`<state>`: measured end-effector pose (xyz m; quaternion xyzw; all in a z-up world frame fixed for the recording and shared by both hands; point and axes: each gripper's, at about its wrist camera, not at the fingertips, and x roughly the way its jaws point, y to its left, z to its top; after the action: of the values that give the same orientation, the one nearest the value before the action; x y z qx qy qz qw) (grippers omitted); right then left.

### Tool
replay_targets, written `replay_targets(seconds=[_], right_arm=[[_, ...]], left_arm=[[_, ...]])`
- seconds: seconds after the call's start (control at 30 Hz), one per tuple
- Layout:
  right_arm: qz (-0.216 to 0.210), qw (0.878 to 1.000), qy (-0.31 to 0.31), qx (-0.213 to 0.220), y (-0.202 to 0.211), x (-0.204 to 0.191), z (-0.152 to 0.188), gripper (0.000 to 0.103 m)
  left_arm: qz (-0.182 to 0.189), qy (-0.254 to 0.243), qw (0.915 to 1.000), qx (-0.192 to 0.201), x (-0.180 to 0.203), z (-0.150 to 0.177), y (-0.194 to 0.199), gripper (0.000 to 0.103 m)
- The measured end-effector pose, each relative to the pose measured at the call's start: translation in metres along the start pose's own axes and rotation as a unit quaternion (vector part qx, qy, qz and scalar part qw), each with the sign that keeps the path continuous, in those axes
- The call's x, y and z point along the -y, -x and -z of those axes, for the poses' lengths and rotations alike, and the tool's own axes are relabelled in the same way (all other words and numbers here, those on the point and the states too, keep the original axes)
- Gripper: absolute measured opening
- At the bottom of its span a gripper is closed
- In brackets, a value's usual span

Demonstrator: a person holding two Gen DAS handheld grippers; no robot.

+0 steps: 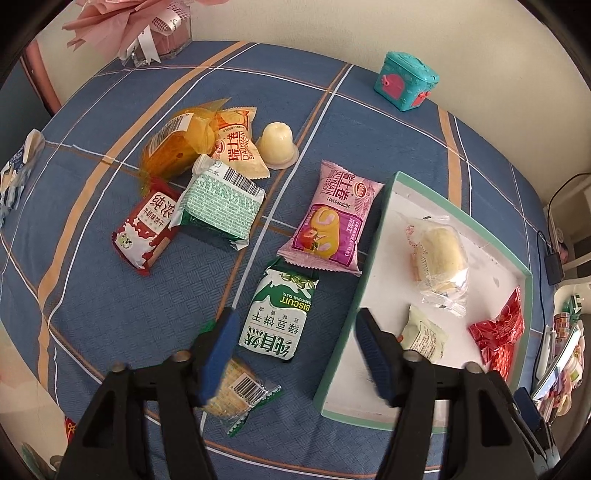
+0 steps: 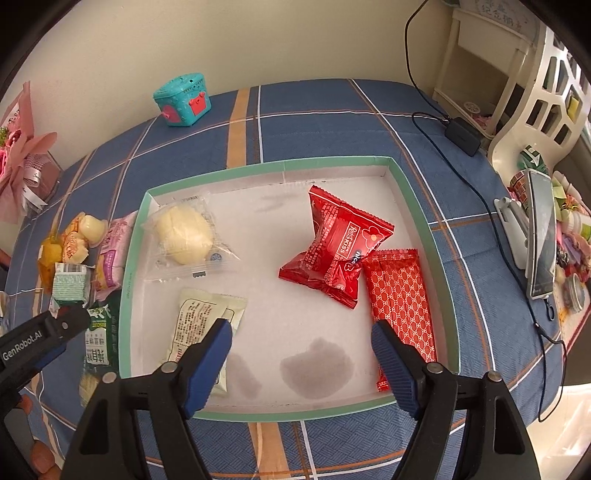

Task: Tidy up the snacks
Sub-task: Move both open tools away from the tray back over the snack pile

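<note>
Both tools wide open, empty: left tool (image 1: pixel 295 354) over green biscuit packet (image 1: pixel 275 317).

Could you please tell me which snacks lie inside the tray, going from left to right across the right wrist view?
Clear-wrapped pale bun → cream packet → shiny red pouch → red patterned bar, all in the green-rimmed tray.

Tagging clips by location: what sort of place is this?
Probably a home room: a checked blue tablecloth, a pink bouquet, and a cluttered white shelf beside a charger cable.
</note>
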<state>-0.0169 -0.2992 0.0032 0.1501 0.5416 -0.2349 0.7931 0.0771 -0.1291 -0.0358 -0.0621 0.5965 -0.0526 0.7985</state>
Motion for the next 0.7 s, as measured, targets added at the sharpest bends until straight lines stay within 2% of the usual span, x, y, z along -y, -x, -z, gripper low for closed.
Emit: replay_targets(seconds=[0.03, 0.07, 0.37, 0.5, 0.7], right_arm=[[0.000, 1.000, 0.000, 0.001, 0.000, 0.000, 0.000, 0.101], [0.001, 1.000, 0.000, 0.004, 0.001, 0.000, 0.000, 0.103], [-0.005, 1.000, 0.004, 0.010, 0.001, -0.006, 0.003, 0.103], [-0.039, 0.999, 0.002, 0.025, 0.004, -0.012, 0.005, 0.103], [-0.064, 0.997, 0.014, 0.040, 0.010, -0.034, 0.007, 0.103]], left_arm=[[-0.001, -0.002, 1.0000, 0.003, 0.000, 0.000, 0.000, 0.089], [-0.001, -0.003, 1.0000, 0.006, 0.000, 0.000, 0.000, 0.094], [0.032, -0.006, 0.9995, -0.001, -0.003, 0.001, -0.003, 0.095], [0.038, -0.014, 0.9991, 0.009, -0.007, 0.000, 0.001, 0.102], [0.039, -0.015, 0.9987, 0.028, -0.026, -0.001, 0.007, 0.102]])
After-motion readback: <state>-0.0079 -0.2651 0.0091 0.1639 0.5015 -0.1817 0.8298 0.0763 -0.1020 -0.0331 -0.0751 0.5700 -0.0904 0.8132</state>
